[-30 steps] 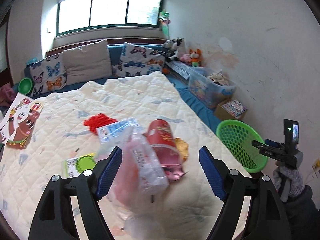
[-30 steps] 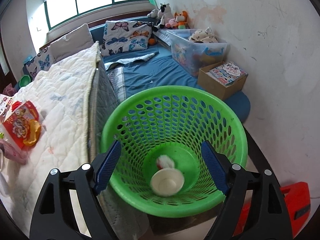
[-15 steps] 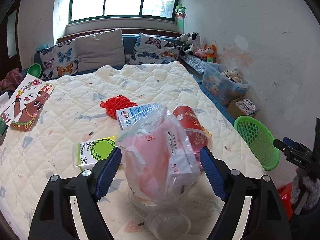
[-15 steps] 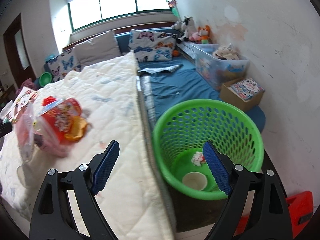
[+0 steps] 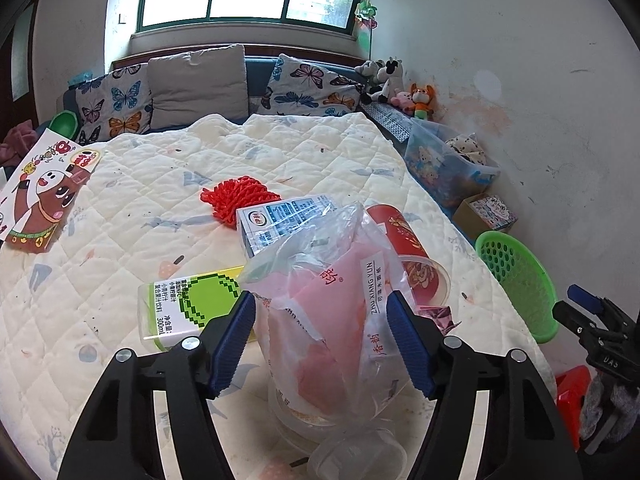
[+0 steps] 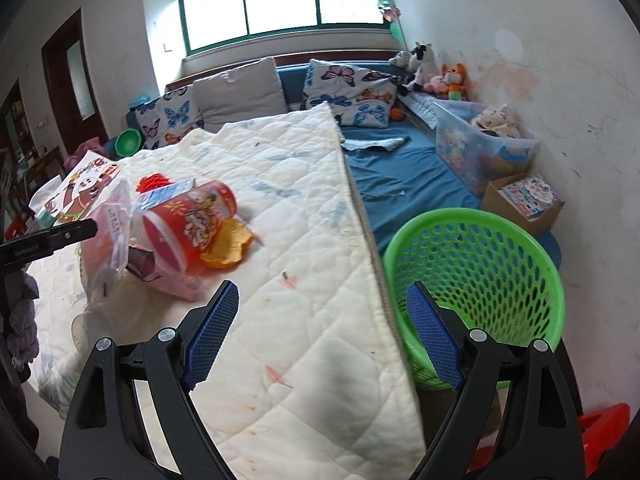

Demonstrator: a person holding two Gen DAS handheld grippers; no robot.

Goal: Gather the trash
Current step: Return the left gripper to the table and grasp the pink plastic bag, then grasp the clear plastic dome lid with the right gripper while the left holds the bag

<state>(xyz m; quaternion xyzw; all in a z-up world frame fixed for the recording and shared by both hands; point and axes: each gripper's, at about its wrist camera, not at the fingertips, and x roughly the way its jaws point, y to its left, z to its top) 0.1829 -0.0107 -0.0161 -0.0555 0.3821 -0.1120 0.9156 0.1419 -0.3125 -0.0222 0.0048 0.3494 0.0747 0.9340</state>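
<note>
A clear plastic bag [image 5: 332, 304] with pink wrapping inside stands on the quilted mattress [image 5: 132, 216], between the blue pads of my left gripper [image 5: 320, 336]. Its jaws are closing, and the pads sit right at the bag's sides without visibly squeezing it. Behind the bag lie a red cup [image 5: 404, 248], a blue-and-white milk carton [image 5: 276, 220], a green juice carton [image 5: 180, 308] and a red net [image 5: 240, 196]. My right gripper [image 6: 322, 332] is open and empty above the mattress edge, left of the green basket [image 6: 480, 240]. The red cup [image 6: 188, 224] lies to its far left.
A clear plastic lid [image 5: 356, 452] lies near the bag's foot. An orange wrapper [image 6: 228, 248] lies beside the cup. A picture board [image 5: 44, 188] is at the left. A clear storage box [image 6: 480, 148] and a cardboard box [image 6: 524, 200] stand by the wall, with pillows at the back.
My left gripper came down over the plastic bag and its jaws narrowed around it. My right gripper swung left from above the basket to over the mattress edge.
</note>
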